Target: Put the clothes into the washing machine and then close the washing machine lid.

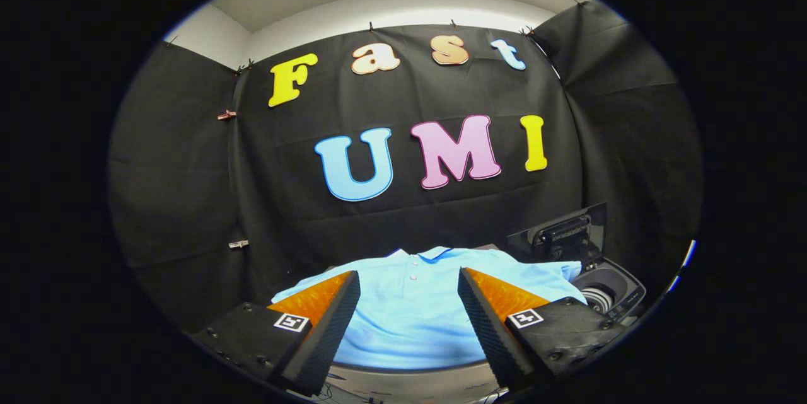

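gripper point(408, 284) fingers spread wide, pinching nothing. light blue polo shirt point(410, 322) lies flat between and beyond them. washing machine point(605, 294) at 2 o'clock of shirt, lid point(561, 234) up.

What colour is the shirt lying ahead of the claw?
Light blue shirt, clearest in the gripper view, beyond the open claw.

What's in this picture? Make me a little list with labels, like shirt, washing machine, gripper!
shirt: light blue polo shirt, lying flat, collar pointing away from the fingers
washing machine: beside the shirt, past its sleeve, lid up, drum open
hand-held gripper: open, fingers spread above the shirt, touching nothing
shirt in machine: not yet
lid closed: not yet
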`<state>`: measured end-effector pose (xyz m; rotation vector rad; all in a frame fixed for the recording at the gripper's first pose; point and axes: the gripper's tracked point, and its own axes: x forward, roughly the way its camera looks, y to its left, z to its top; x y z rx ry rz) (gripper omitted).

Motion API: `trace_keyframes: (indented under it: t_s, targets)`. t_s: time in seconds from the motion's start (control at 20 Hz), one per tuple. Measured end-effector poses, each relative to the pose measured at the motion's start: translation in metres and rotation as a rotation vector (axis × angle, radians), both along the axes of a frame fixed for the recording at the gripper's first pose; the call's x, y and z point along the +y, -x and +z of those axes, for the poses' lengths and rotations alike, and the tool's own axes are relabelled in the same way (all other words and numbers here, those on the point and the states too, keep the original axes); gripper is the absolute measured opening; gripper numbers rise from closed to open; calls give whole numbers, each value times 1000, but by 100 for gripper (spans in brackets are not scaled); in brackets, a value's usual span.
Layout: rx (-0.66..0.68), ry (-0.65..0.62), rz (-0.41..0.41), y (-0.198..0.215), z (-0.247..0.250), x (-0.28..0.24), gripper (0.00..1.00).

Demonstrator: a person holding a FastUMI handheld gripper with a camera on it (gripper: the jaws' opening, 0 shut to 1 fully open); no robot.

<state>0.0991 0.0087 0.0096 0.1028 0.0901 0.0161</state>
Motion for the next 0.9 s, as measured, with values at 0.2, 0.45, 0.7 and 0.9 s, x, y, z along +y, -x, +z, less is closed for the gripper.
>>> trace_keyframes:
  t_s: [0.2,0.45,0.7,0.9]
  targets:
    - [41,-35,-18,-31,3,7,98]
    - [157,-6,-71,-67,-8,17,99]
    - [311,18,-141,-91,-34,12,99]
    - [389,51,-167,-104,-54,13,99]
